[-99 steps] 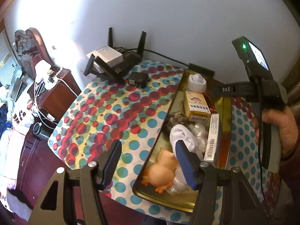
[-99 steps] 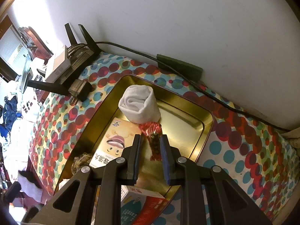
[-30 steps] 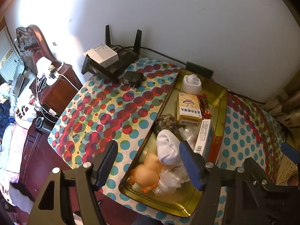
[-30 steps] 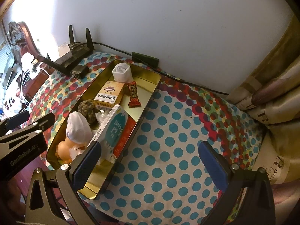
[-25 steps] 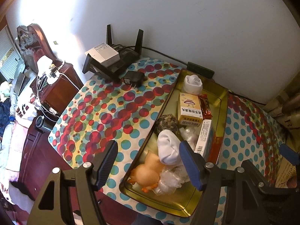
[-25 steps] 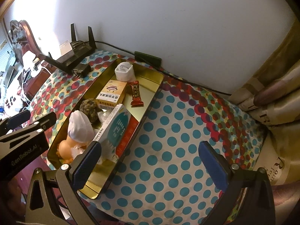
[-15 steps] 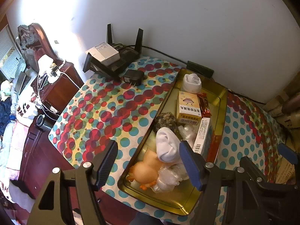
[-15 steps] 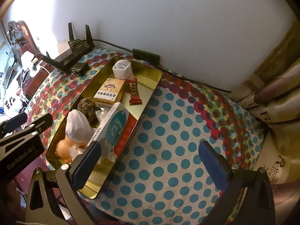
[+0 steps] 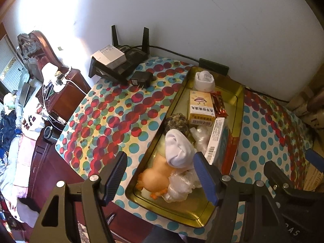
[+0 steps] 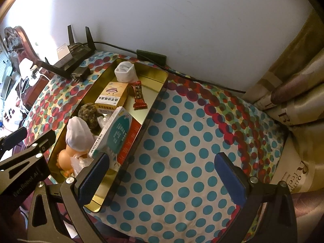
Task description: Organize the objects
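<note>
across the spotted cloth: a filled gold tray, both claws apart and empty

across the middle of both views a table is covered by a polka-dot tablecloth (image 9: 113,119), red-and-teal at frame left and teal-on-white at the right. a long gold tray (image 9: 240,101) is laid on it, running from the upper centre toward the lower centre of the left wrist view. at the upper left a black router (image 9: 125,64) with a white box on top is set against the wall, and a black adapter (image 9: 140,79) lies just beside it.

inside the tray, from large to small, are seen: a teal-and-white box (image 10: 119,131) leaning on edge, a yellow carton (image 9: 201,108), a white rolled sock (image 9: 178,149) resting over an orange rubber toy (image 9: 156,177), a second rolled sock (image 10: 126,70) at the far end, a brown fuzzy ball (image 10: 89,112), crumpled clear plastic (image 9: 180,184) and a red snack bar (image 10: 138,97).

the left gripper (image 9: 160,174) is held above the tray's near end, its jaws spread with nothing between them. the right gripper (image 10: 162,176) is held over the bare dotted cloth, jaws wide apart and empty.
</note>
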